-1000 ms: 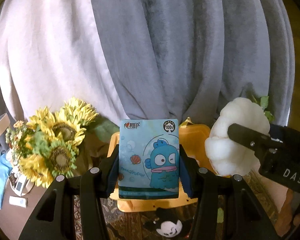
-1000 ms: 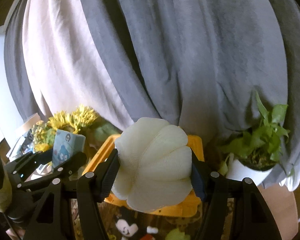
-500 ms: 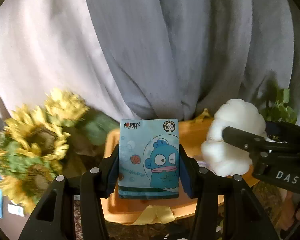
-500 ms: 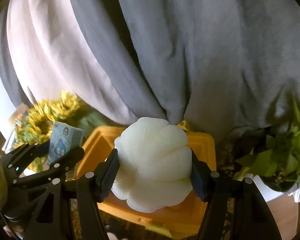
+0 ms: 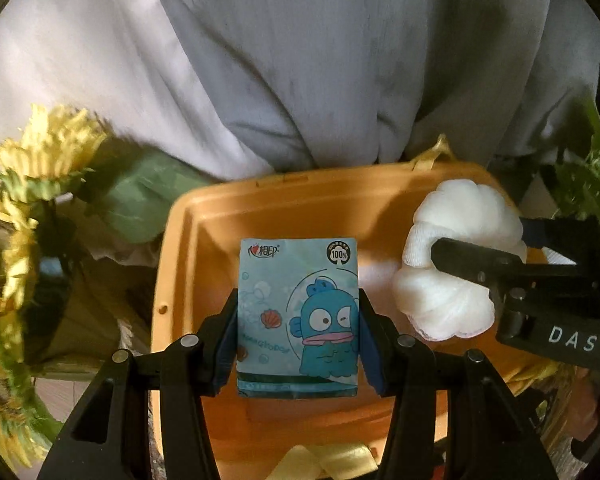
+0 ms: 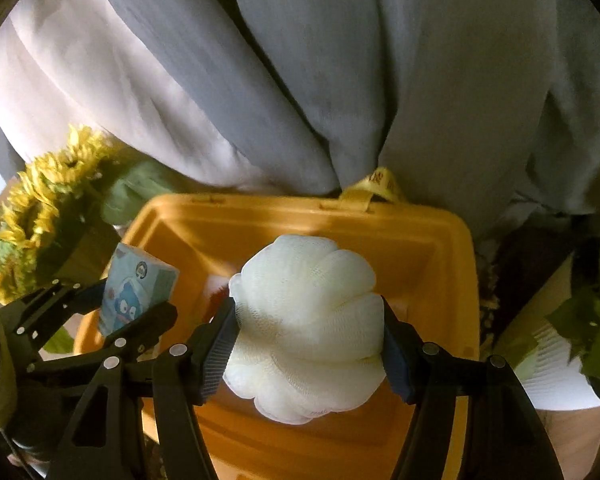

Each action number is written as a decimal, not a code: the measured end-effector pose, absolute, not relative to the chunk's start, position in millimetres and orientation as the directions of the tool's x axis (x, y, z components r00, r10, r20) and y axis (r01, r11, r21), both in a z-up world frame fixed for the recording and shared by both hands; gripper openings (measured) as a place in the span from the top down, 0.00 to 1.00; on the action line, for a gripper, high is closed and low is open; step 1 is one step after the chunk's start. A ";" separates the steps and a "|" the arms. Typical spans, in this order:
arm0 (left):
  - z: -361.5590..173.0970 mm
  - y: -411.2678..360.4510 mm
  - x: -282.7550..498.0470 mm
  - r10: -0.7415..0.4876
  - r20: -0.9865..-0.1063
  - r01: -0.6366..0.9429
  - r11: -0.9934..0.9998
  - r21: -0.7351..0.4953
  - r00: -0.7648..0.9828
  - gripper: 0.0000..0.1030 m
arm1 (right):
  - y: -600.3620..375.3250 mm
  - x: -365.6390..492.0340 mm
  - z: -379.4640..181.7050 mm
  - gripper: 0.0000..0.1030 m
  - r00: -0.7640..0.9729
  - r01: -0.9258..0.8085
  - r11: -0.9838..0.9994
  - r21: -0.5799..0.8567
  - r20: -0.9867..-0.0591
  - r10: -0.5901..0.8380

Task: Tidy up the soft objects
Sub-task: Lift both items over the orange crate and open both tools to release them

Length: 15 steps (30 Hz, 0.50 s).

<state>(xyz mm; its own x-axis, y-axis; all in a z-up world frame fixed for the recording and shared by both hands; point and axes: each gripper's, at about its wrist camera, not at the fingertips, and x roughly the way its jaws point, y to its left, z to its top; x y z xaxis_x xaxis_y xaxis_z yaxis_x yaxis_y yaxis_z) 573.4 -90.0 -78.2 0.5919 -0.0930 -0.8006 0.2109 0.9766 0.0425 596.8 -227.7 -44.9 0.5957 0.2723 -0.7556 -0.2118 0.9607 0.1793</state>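
Bin (image 6: 452, 240), something red-white inside

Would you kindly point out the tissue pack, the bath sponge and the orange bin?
tissue pack (image 5: 298, 312): left wrist view, printed front.
bath sponge (image 6: 306, 320): right wrist view, middle folds.
orange bin (image 6: 300, 206): right wrist view, far rim.

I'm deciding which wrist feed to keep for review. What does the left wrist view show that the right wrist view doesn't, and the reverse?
Only the left wrist view shows the tissue pack face-on, its blue cartoon fish and "100%" mark readable, and the "DAS" lettering on the right gripper.

Only the right wrist view shows the white plant pot at right, and the white bath pouf squeezed between both pads from straight behind.

Both show the orange bin, the sunflowers, the grey curtain, and each gripper holding its item over the bin, including the left gripper.
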 end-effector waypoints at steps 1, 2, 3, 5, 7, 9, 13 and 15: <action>-81.0 -90.0 574.7 -0.091 -0.806 0.210 0.977 0.041 0.584 0.50 | -226.8 600.5 -48.5 0.35 0.587 -0.209 0.961 0.179 -0.763 0.270; -84.3 -90.0 576.4 -0.091 -0.814 0.211 0.977 0.040 0.574 0.50 | -227.1 603.1 -51.9 0.35 0.579 -0.205 0.962 0.179 -0.770 0.267; -86.6 -90.5 577.5 -0.093 -0.820 0.215 0.976 0.038 0.565 0.50 | -226.6 605.7 -54.8 0.34 0.572 -0.206 0.962 0.177 -0.776 0.265; -91.8 -91.1 581.1 -0.100 -0.834 0.225 0.974 0.030 0.543 0.50 | -225.6 609.0 -59.3 0.32 0.550 -0.208 0.961 0.180 -0.791 0.267; -94.8 -91.2 581.5 -0.099 -0.839 0.225 0.974 0.028 0.535 0.41 | -223.8 614.1 -65.6 0.31 0.518 -0.216 0.957 0.195 -0.808 0.282; -95.0 -90.2 580.2 -0.089 -0.833 0.215 0.976 0.037 0.546 0.33 | -223.6 616.8 -69.4 0.30 0.504 -0.207 0.956 0.209 -0.815 0.287; -90.5 -88.3 574.8 -0.076 -0.821 0.203 0.978 0.050 0.565 0.29 | -223.7 615.2 -61.6 0.27 0.539 -0.196 0.964 0.177 -0.802 0.257; -85.1 -88.0 571.0 -0.074 -0.810 0.194 0.980 0.050 0.581 0.28 | -224.1 611.9 -55.2 0.27 0.560 -0.194 0.968 0.161 -0.792 0.244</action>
<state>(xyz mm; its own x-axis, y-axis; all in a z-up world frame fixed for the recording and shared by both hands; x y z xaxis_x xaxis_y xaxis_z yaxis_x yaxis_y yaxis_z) 571.0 -88.0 -85.1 0.5812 -0.0740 -0.8104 0.1942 0.9797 0.0499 611.9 -224.1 -55.2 0.5596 0.2438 -0.7921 -0.1941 0.9677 0.1608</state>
